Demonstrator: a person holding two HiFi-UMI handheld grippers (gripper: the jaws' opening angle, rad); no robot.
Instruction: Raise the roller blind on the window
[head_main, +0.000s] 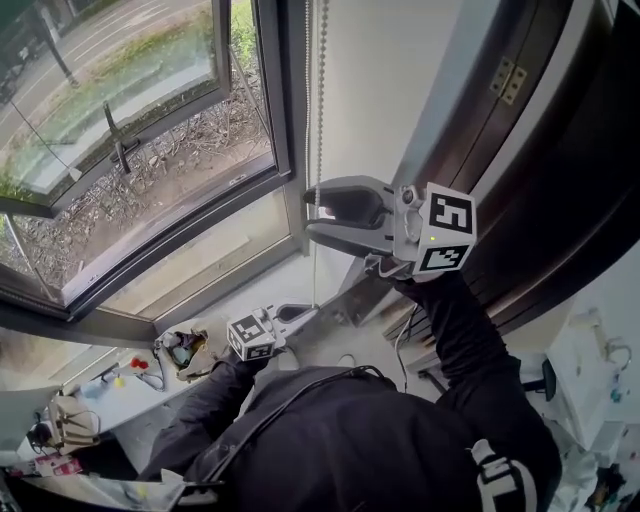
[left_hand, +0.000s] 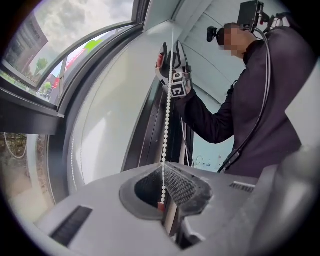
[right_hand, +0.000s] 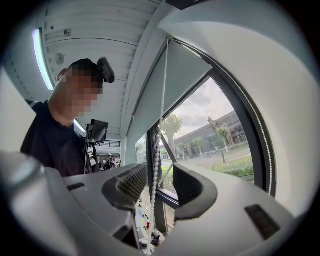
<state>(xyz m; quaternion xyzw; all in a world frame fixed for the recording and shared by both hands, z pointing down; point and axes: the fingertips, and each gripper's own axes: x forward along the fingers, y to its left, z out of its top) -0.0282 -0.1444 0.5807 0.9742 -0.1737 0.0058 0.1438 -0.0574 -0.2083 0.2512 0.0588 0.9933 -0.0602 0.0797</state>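
Note:
A white bead chain (head_main: 321, 100) hangs beside the window frame. In the head view my right gripper (head_main: 312, 212) is high up with its jaws on either side of the chain. My left gripper (head_main: 305, 313) is lower, near the sill. In the left gripper view, the left gripper (left_hand: 164, 172) is shut on the chain (left_hand: 166, 115), which runs taut up to the right gripper (left_hand: 171, 75). The right gripper (right_hand: 159, 172) stands open in its own view, with the chain (right_hand: 157, 160) loose between its pads. The grey roller blind (right_hand: 170, 90) covers the upper part of the window.
An open casement (head_main: 120, 100) with a handle swings outward at the left. Small items lie on the sill (head_main: 180, 350) and on a desk at the lower left. A dark door (head_main: 560, 180) with a hinge stands close on the right. My dark sleeves fill the bottom of the head view.

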